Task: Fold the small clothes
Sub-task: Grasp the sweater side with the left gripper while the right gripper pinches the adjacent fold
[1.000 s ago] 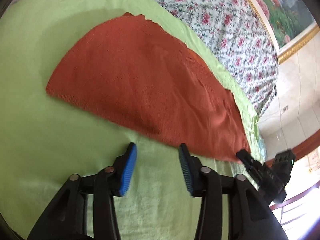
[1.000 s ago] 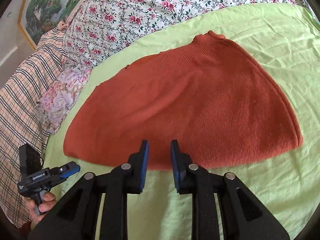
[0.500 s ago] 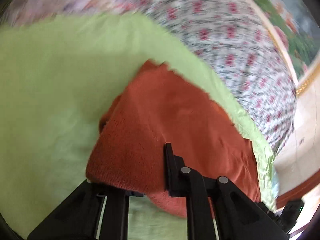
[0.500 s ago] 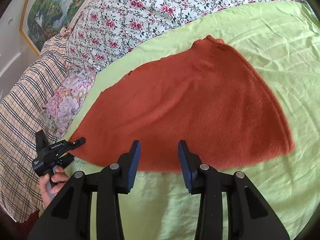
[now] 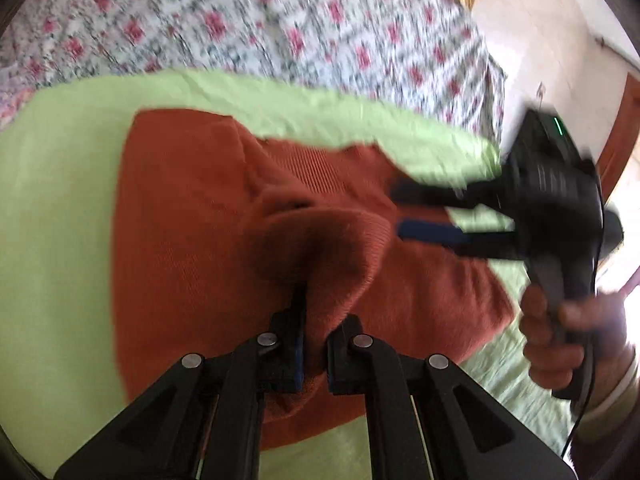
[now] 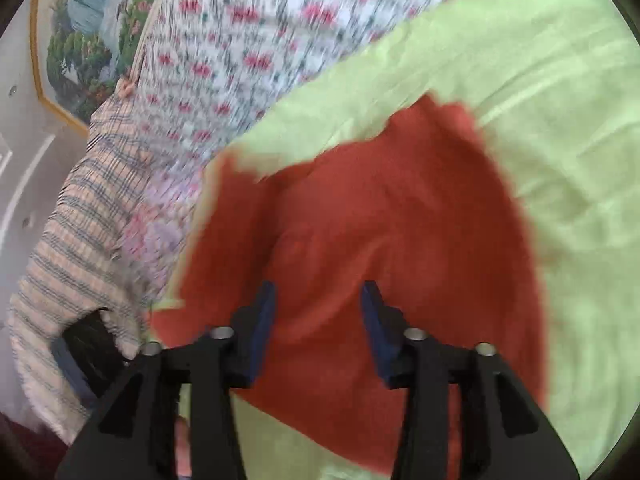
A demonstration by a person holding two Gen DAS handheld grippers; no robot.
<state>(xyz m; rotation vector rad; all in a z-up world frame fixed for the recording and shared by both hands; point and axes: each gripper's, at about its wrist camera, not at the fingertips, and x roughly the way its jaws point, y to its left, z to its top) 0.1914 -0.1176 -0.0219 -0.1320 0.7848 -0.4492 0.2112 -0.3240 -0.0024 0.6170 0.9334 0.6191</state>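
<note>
Left wrist view, item one: left claw (image 5: pixel 314 354) is pinching a raised fold of the rust-red knit garment (image 5: pixel 192 240), its jaws pressed together on the cloth. The garment is lying on the green sheet (image 5: pixel 48 240) of the bed, beside the floral cover (image 5: pixel 280 32). Item two: right claw (image 6: pixel 318 328) is hovering over the garment's near part, jaws spread after just opening, nothing between the pads; the person's hand (image 5: pixel 560 336) is carrying it. Risk, as judged: knit is slipping easily, so a thin pinch may be letting go mid-fold; the two claws are sitting near each other and could collide.
</note>
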